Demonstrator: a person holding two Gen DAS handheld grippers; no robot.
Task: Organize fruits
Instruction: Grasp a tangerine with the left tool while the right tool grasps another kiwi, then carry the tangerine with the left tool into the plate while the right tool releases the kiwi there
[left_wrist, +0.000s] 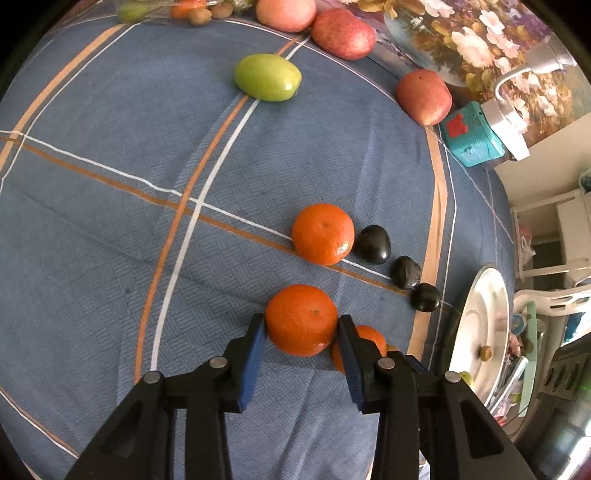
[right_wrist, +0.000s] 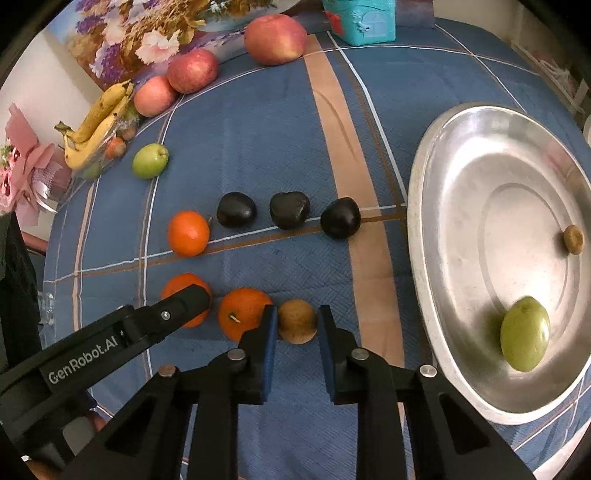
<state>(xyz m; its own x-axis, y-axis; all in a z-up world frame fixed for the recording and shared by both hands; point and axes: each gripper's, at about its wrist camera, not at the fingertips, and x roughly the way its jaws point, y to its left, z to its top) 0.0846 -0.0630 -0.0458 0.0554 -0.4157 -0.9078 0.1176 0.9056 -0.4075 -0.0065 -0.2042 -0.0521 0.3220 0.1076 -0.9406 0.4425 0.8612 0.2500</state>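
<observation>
While the left gripper (left_wrist: 301, 325) clamps an orange (left_wrist: 301, 319), the right gripper (right_wrist: 297, 319) pinches a brown fruit (right_wrist: 297, 321) just left of the metal tray (right_wrist: 436, 206); both fruits rest on the blue cloth (left_wrist: 110, 184), orange farther left.

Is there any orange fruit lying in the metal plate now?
No, the metal plate holds only a green fruit and a small brown fruit.
</observation>
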